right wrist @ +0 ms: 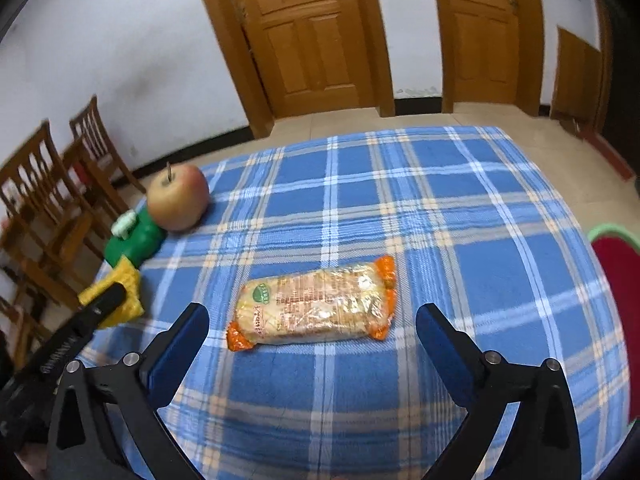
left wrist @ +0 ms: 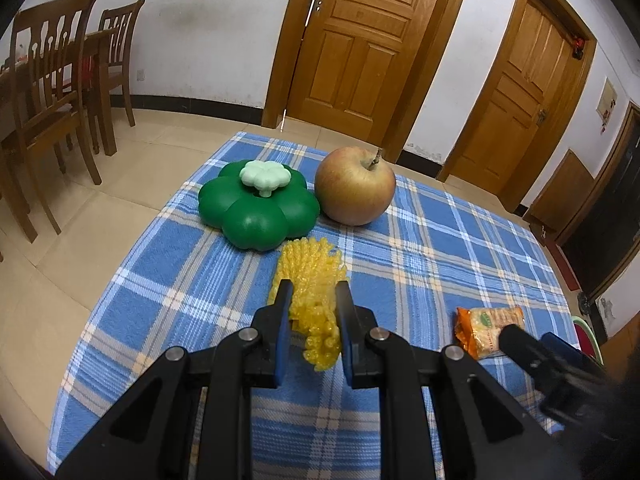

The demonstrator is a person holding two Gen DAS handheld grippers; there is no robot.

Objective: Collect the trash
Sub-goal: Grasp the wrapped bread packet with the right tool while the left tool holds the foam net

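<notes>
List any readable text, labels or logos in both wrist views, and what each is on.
Snack packet: green round logo and lines of print, too blurred to read.
Left gripper: in the right wrist view, white lettering along its arm, too blurred to read.
Wall notice: too small to read.
Nothing else carries text.

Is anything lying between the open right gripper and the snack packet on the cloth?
Nothing visible does. The right gripper stands open just short of the snack packet, with only bare plaid tablecloth between them.

Even indoor light, soft shadows; fisheye bending with dark corners in both views; the right wrist view is slightly motion-blurred.
</notes>
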